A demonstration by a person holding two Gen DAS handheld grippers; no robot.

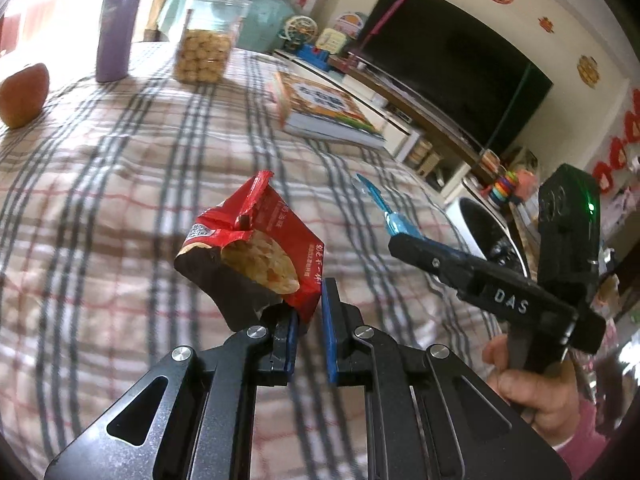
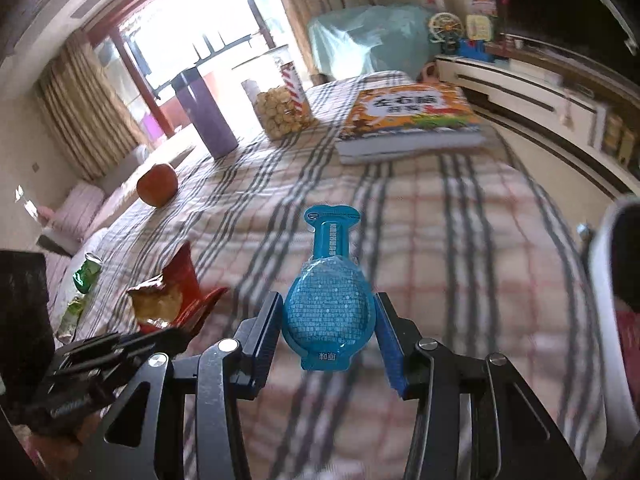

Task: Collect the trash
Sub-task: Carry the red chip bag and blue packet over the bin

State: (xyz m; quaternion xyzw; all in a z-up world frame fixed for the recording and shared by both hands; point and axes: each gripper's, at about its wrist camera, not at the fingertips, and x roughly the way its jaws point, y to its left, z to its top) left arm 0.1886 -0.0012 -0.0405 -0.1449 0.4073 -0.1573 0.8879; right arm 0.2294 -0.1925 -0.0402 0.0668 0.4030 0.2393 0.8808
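My left gripper (image 1: 308, 316) is shut on the corner of a torn red snack wrapper (image 1: 256, 248) with a biscuit inside, held above the checked tablecloth (image 1: 120, 200). The wrapper also shows in the right wrist view (image 2: 168, 296). My right gripper (image 2: 328, 320) is shut on a blue flask-shaped sachet (image 2: 328, 300), held above the cloth. In the left wrist view that gripper (image 1: 396, 236) and the sachet (image 1: 380, 204) are at the right, near a white bin (image 1: 480, 228) with a black liner.
On the table stand a purple bottle (image 2: 208, 116), a jar of biscuits (image 2: 284, 108), an apple (image 2: 157, 184) and a book (image 2: 408, 120). A green can (image 2: 86, 272) lies at the left edge. The bin's rim (image 2: 608, 280) is at the right.
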